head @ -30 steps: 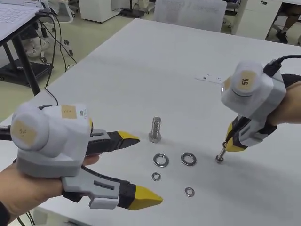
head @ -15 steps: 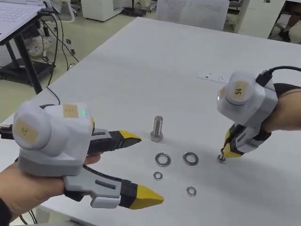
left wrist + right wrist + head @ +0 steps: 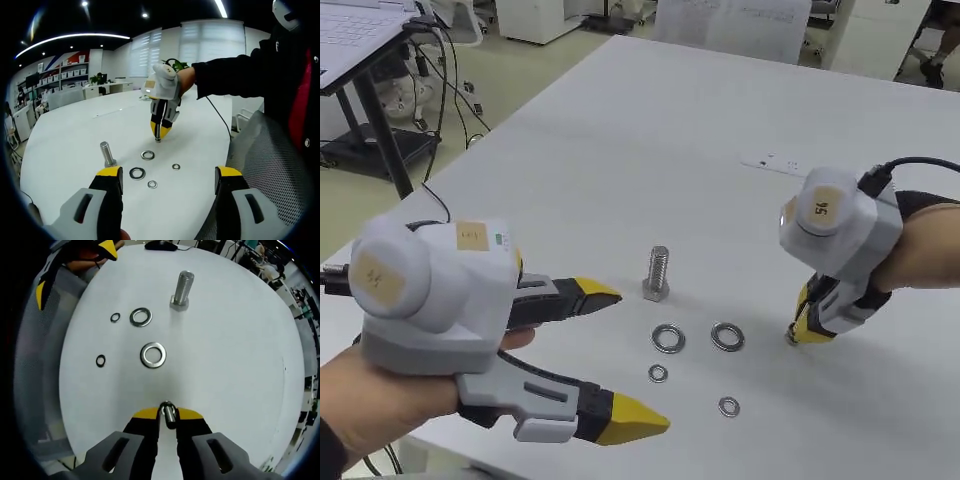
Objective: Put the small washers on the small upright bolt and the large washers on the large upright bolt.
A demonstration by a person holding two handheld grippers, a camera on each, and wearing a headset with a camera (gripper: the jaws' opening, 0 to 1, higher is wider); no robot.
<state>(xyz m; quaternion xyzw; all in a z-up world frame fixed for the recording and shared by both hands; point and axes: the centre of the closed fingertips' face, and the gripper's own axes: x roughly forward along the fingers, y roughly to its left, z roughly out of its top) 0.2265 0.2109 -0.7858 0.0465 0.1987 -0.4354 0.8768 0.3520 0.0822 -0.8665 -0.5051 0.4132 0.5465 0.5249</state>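
My right gripper (image 3: 810, 326) is shut on the small bolt (image 3: 789, 336), holding it against the white table (image 3: 650, 150); in the right gripper view the bolt (image 3: 168, 411) sits pinched between the yellow tips of the gripper (image 3: 167, 418). The large bolt (image 3: 657, 274) stands upright on its head. In front of it lie two large washers (image 3: 668, 338) (image 3: 727, 336) and two small washers (image 3: 658, 374) (image 3: 728, 406). My left gripper (image 3: 620, 356) hovers open at the near left, with nothing between its tips, apart from all the parts.
The table's near edge runs just under the left gripper. A small white label (image 3: 768, 165) lies farther back on the table. Off the left edge stands a desk with cables (image 3: 430, 70). A chair backrest (image 3: 272, 165) is to the right in the left gripper view.
My right gripper has sunk lower over the small bolt, which now shows less below the tips. The left gripper and the washers have stayed put.
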